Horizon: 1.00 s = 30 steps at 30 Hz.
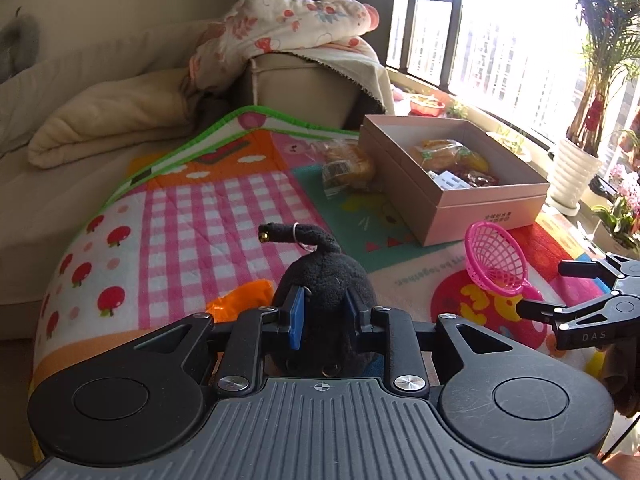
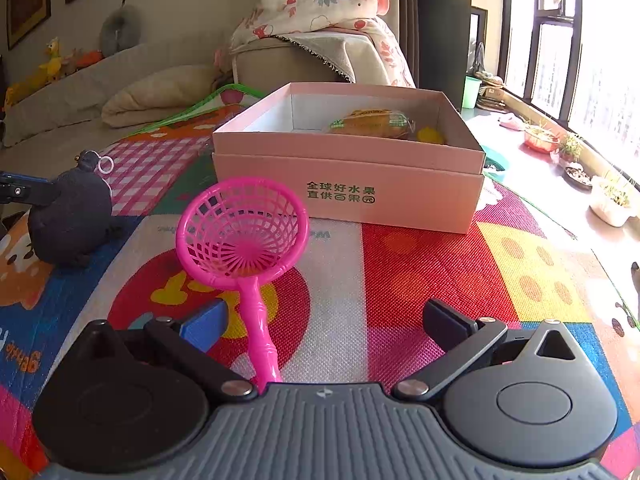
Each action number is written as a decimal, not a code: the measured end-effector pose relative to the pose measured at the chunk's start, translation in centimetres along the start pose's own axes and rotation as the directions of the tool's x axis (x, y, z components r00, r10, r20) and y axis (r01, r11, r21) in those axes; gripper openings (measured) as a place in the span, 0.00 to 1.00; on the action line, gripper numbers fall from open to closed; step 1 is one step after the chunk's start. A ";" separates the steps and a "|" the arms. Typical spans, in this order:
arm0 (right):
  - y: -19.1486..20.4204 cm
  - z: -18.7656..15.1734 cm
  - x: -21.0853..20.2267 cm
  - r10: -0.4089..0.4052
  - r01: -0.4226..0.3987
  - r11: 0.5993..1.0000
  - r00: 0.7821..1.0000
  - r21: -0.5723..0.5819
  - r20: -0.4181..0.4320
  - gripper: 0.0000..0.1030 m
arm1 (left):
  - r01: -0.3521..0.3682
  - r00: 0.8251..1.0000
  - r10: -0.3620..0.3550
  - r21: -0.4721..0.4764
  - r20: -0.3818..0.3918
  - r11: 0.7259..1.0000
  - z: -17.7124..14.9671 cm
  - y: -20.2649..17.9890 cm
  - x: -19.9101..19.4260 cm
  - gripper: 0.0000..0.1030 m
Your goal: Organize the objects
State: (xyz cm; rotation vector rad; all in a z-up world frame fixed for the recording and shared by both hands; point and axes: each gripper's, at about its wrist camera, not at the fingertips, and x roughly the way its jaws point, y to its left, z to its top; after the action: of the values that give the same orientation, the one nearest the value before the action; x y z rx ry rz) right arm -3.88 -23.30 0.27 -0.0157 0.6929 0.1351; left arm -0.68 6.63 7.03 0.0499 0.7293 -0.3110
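My left gripper (image 1: 323,312) is shut on a black plush toy (image 1: 320,276) with a tail and a white ring; the toy also shows at the left of the right wrist view (image 2: 70,216), resting on the colourful play mat (image 2: 420,272). My right gripper (image 2: 326,324) is open, and the handle of a pink toy strainer (image 2: 240,228) lies between its fingers, close to the blue left pad (image 2: 202,326). The strainer shows in the left wrist view (image 1: 496,260). A pink cardboard box (image 2: 348,196) holding packaged bread stands beyond the strainer.
A wrapped bread packet (image 1: 348,168) lies on the mat left of the box (image 1: 480,208). An orange object (image 1: 240,300) lies beside the plush. A sofa with blankets (image 1: 100,120) is behind. Potted plants (image 1: 576,168) and a window sill are at the right.
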 end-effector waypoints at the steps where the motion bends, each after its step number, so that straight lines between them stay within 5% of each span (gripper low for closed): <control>1: 0.0 0.0 0.0 0.000 0.000 1.000 1.000 -0.001 0.000 1.00 | 0.007 1.000 -0.007 -0.013 -0.001 1.000 0.0 0.2 -0.1 0.26; 5: 0.0 0.0 -0.1 -0.002 0.002 1.000 1.000 0.000 0.007 1.00 | 0.058 0.998 -0.055 -0.096 0.032 0.994 1.0 2.1 -1.3 0.27; 9: 0.0 0.0 0.1 0.002 -0.002 1.000 1.000 -0.002 -0.001 1.00 | 0.003 0.994 0.016 -0.168 0.108 0.986 2.1 5.6 -2.3 0.25; 15: 0.1 0.0 0.2 -0.002 0.002 1.000 1.000 -0.004 -0.003 1.00 | 0.011 1.000 -0.010 -0.225 0.006 0.974 -0.1 8.1 0.6 0.25; 20: 0.3 0.0 0.4 -0.008 0.008 1.000 1.000 -0.017 -0.013 1.00 | 0.048 0.999 -0.043 -0.389 0.021 0.920 -1.2 9.6 2.1 0.35; 24: 0.4 0.0 0.4 -0.011 0.010 1.000 1.000 -0.017 -0.012 1.00 | -0.045 0.999 0.031 -0.376 -0.044 0.925 -1.3 9.5 3.6 0.31; 30: 0.4 0.0 0.5 -0.010 0.010 1.000 1.000 -0.019 -0.017 1.00 | -0.027 1.000 0.019 -0.370 -0.024 0.929 -1.3 9.0 5.0 0.32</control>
State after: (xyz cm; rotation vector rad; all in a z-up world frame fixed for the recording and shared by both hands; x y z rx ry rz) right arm -3.54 -22.81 -0.02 -0.0387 0.7080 0.1322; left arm 4.66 14.11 2.23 -0.2974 0.7971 -0.1463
